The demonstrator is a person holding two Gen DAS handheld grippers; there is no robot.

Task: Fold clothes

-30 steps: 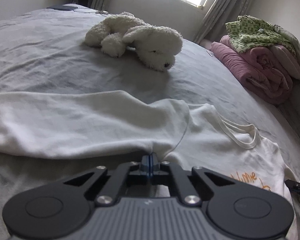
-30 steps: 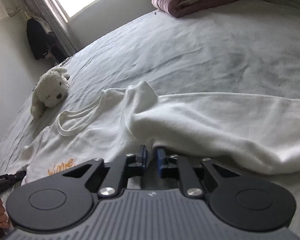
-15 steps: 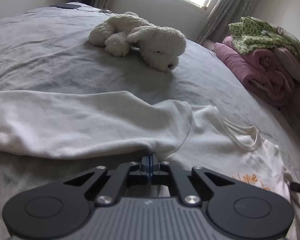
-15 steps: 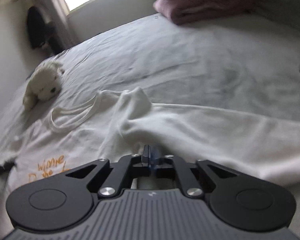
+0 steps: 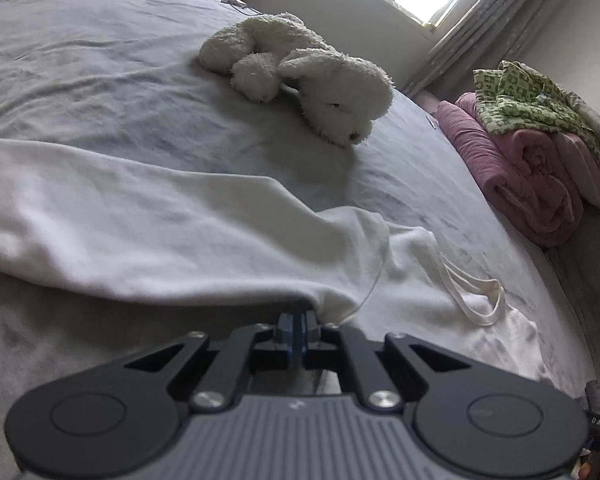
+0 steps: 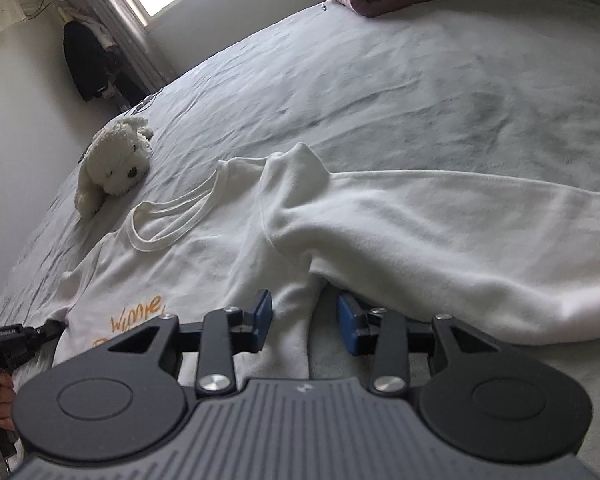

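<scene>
A: Item, white shirt (image 6: 380, 232): spread on the grey bed (image 6: 380, 80), sleeve folded across. Bare sheet beyond; plush dog (image 5: 308, 80) and pink blankets (image 5: 532, 184) well apart.

B: Left gripper (image 5: 298, 322): low, pads pinched on shirt fold. Right gripper (image 6: 305, 322): level, pads apart, straddling fabric.

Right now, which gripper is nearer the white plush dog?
Left. The left gripper, shut on the white long-sleeve shirt, has the plush dog close ahead. The right gripper, open astride a shirt fold, sees it farther off to its left.
</scene>
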